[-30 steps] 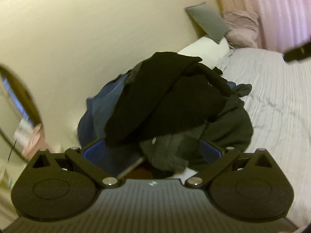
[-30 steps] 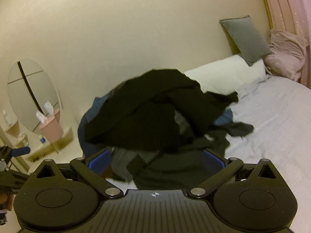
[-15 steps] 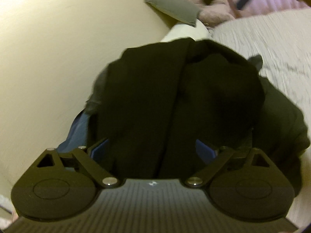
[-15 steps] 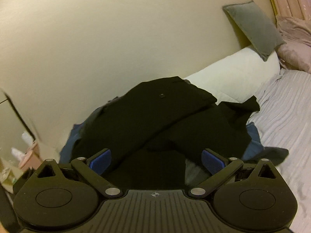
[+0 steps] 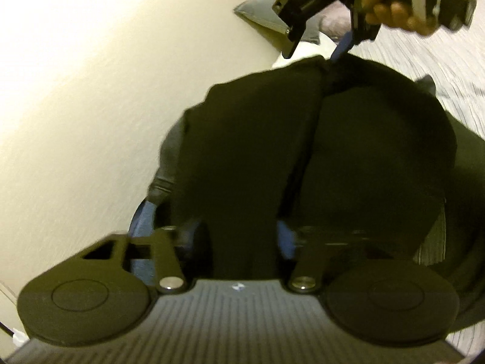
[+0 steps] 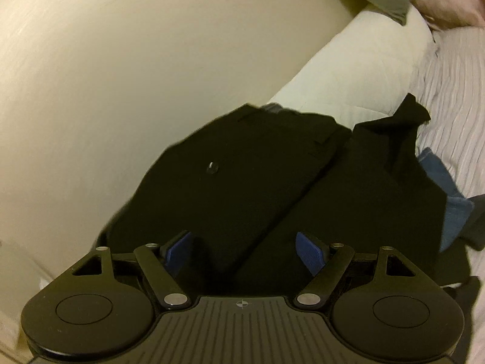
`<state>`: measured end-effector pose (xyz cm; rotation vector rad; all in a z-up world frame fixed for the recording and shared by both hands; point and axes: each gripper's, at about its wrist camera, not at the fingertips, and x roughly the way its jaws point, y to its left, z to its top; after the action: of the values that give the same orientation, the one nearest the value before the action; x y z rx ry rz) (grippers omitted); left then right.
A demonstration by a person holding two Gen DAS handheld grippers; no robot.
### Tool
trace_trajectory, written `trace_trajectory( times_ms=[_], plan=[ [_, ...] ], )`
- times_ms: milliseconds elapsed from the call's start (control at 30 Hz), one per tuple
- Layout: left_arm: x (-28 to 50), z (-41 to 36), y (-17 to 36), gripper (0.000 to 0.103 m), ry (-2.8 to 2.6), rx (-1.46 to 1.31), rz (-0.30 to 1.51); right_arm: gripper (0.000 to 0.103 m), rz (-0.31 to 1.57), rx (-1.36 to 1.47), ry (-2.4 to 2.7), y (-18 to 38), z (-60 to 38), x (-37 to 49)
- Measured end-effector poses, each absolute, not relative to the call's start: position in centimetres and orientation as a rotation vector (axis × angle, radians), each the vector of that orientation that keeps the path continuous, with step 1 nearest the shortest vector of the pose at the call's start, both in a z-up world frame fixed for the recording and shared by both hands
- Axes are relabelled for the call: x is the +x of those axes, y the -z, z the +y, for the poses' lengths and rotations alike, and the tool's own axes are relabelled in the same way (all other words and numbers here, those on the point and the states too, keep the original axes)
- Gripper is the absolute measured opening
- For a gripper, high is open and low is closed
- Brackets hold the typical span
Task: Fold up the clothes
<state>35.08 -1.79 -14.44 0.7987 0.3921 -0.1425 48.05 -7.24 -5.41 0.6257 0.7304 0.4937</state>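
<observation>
A black garment (image 5: 303,151) tops a heap of dark clothes on the bed. In the left wrist view my left gripper (image 5: 239,236) has its blue fingers around a fold of this garment, narrowed onto it. My right gripper (image 5: 336,54) shows at the top of that view, its tip touching the garment's far edge. In the right wrist view the right gripper (image 6: 245,248) stands open with the black garment (image 6: 242,188), which has a small button (image 6: 212,168), lying between and beyond its fingers.
Blue denim (image 6: 445,200) and grey clothes (image 5: 166,163) stick out from under the heap. A white pillow (image 6: 363,72), a grey cushion (image 5: 260,15) and a pink pillow (image 6: 445,3) lie at the head of the striped bed (image 6: 448,97). A cream wall (image 5: 91,91) runs along the left.
Both grippers have moved in close to the heap. My left gripper's fingers have narrowed onto the black fold. My right gripper has come down to the garment's far edge.
</observation>
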Motion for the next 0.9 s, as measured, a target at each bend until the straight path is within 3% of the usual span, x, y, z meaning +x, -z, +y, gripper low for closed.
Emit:
trace_trajectory(
  times_ms=[67, 200, 267, 333, 433, 667, 900],
  plan=[
    [35.2, -1.7, 13.7, 0.020, 0.152, 0.777, 0.390, 0.079, 0.730, 0.680, -0.494, 5.7, -7.2, 49.3],
    [35.2, -1.9, 12.5, 0.007, 0.179, 0.732, 0.394, 0.079, 0.741, 0.724, -0.498, 5.8, -6.7, 51.3],
    [34.8, -2.1, 12.2, 0.004, 0.185, 0.715, 0.397, 0.065, 0.710, 0.749, -0.504, 4.8, -7.4, 51.0],
    [34.6, -2.2, 11.8, 0.003, 0.192, 0.705, 0.394, 0.025, 0.679, 0.774, -0.509, 3.7, -8.1, 50.7],
    [34.0, -2.1, 10.6, 0.002, 0.213, 0.694, 0.362, 0.005, 0.633, 0.812, -0.517, 2.2, -9.2, 50.2],
    [33.2, -3.2, 6.3, 0.001, 0.302, 0.614, 0.237, 0.002, 0.520, 0.897, -0.535, -1.5, -11.8, 49.2],
    [27.1, -8.9, 3.0, 0.001, 0.581, 0.546, 0.133, 0.002, 0.293, 0.868, -0.467, -8.8, -21.0, 39.3]
  ],
)
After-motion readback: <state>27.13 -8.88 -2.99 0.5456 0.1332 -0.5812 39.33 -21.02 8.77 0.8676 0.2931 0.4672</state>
